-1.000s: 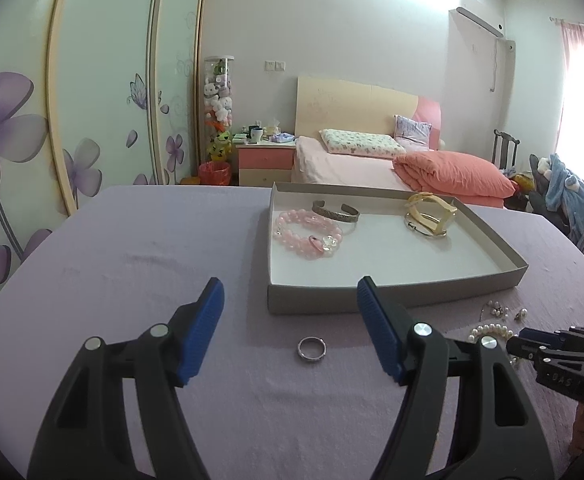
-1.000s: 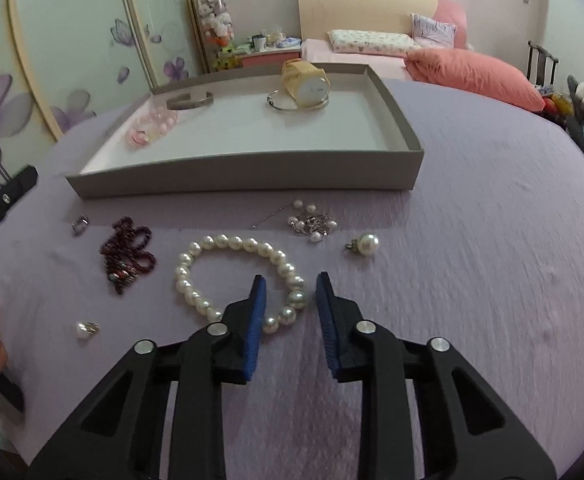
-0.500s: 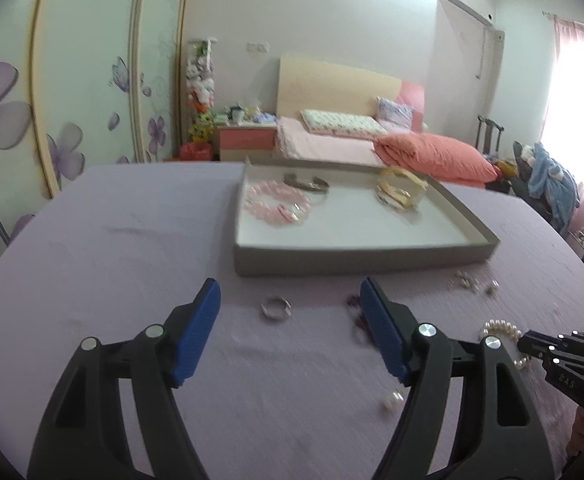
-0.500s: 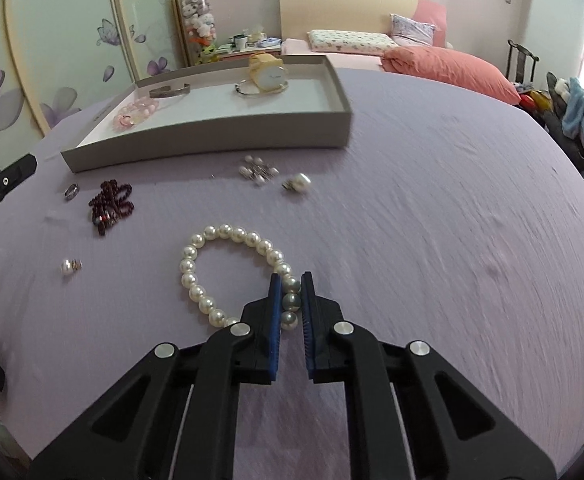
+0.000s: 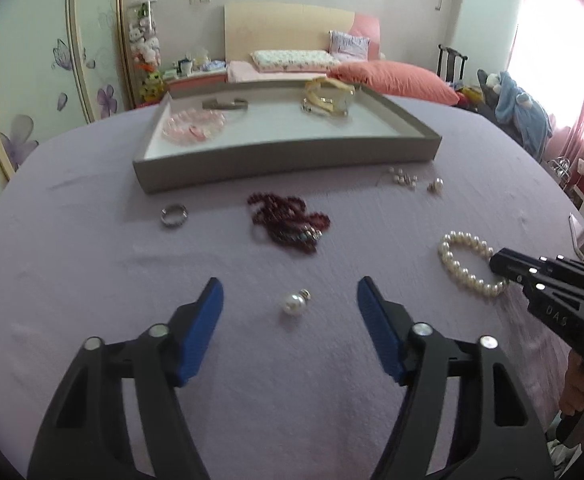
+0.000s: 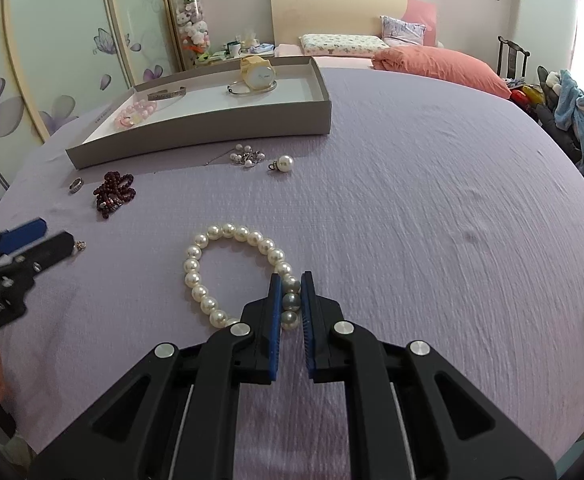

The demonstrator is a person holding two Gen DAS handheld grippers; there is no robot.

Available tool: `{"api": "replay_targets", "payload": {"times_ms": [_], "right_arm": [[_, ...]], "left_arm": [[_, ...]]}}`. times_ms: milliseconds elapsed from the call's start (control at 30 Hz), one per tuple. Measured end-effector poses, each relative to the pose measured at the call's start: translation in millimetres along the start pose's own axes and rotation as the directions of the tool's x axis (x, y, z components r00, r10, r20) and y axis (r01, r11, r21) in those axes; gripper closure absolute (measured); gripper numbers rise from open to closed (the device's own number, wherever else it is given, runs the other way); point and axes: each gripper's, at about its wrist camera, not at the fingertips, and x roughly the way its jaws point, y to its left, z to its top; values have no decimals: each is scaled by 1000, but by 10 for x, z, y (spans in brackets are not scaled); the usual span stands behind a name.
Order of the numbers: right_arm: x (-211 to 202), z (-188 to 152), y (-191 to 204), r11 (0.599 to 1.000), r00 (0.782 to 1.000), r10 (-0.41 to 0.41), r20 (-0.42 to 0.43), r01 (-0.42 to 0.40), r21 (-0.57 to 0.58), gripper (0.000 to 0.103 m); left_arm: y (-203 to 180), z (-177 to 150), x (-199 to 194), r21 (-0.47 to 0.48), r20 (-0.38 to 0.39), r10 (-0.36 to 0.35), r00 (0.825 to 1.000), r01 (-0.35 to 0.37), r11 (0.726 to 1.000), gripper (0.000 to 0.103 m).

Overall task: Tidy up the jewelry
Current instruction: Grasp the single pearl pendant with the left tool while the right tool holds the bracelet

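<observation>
Pearl bracelet (image 6: pixel 228 276) flat on purple tablecloth (image 6: pixel 412 220), right gripper (image 6: pixel 291 300) clenched on its beads. Left gripper (image 5: pixel 290 304) spread wide around pearl earring (image 5: pixel 295 303), not touching. Gray tray (image 6: pixel 212 136) behind. "DAS" lettering partly legible on right gripper body.

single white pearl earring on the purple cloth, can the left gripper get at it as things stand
Probably yes. The left gripper is open, and the single white pearl earring lies on the purple cloth just ahead, between its blue fingertips, with nothing lying between them.
</observation>
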Motion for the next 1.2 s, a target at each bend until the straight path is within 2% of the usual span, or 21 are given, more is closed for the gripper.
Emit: {"api": "replay_targets", "payload": {"times_ms": [200,300,467,533,567,833,1200], "right_arm": [[-14,-18,-11,1000,1000,3,1,-3,2,92],[-15,-17,-13,1000,1000,3,1,-3,1,92],[-20,-22,-14,1000,1000,3,1,-3,2,92],[-21,-21,-12,1000,1000,1,1,-1,1,92],[-20,-21,-11,1000,1000,0,2,0,1,92],[-22,-21,-16,1000,1000,0,2,0,0,92],[-43,-31,24,1000,1000,-19,15,19,-18,92]], "left_arm": [[-26,-14,65,2,-35,8,999,-8,1000,56],[-13,-13,107,-5,-59,14,998,-15,1000,60],[-11,0,112,-8,-59,22,998,-22,1000,66],[-25,3,114,-4,-59,29,998,-29,1000,85],[-24,3,115,-4,-60,29,998,-29,1000,88],[107,-17,70,-61,-49,-4,999,1,998,89],[337,-88,-49,-122,-29,16,999,-19,992,89]]}}
